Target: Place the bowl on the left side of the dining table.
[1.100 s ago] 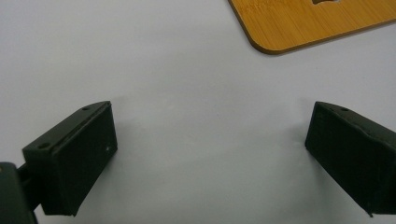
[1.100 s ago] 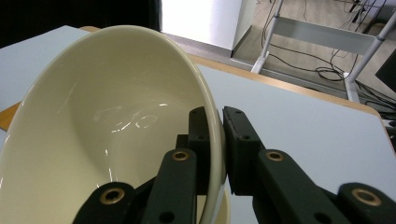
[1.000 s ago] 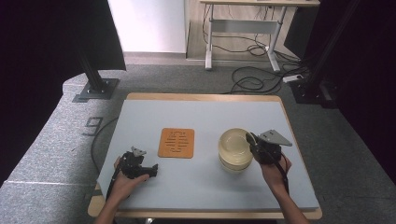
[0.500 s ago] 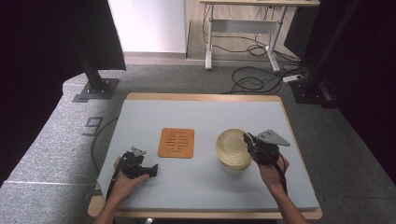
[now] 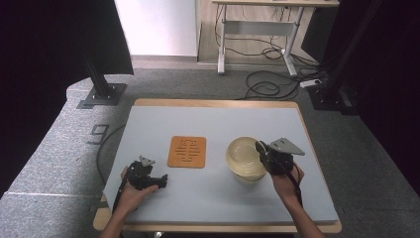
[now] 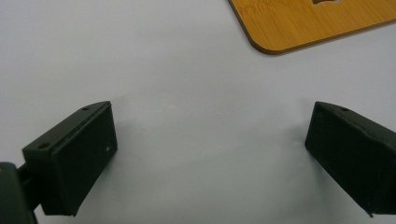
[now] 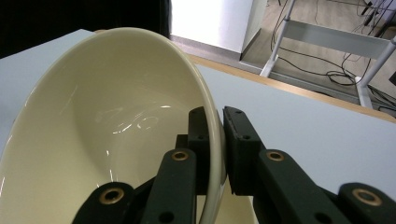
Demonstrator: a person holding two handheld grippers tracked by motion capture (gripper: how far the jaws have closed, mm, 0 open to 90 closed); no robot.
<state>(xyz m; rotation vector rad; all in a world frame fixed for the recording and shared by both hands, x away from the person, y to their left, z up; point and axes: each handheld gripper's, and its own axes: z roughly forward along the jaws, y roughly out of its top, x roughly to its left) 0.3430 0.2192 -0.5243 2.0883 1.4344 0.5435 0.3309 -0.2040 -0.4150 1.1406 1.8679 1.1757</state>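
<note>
A cream bowl [image 5: 240,153] hangs tilted over the right half of the table, and my right gripper [image 5: 260,148] is shut on its right rim. In the right gripper view the two black jaws of the gripper [image 7: 219,126] pinch the thin wall of the bowl [image 7: 107,121], one inside and one outside. Under it what looks like a second cream bowl [image 5: 247,177] sits on the mat. My left gripper [image 5: 161,181] rests at the front left, open, with bare mat between the jaws of the gripper [image 6: 210,140]. An orange bamboo trivet [image 5: 186,151] lies flat mid-table; its corner [image 6: 303,23] shows ahead of the left jaws.
The table [image 5: 148,114] has a pale blue-grey mat and a wooden edge. Beyond its far side are a black stand base [image 5: 101,94], floor cables [image 5: 267,84] and a white desk frame [image 5: 257,29].
</note>
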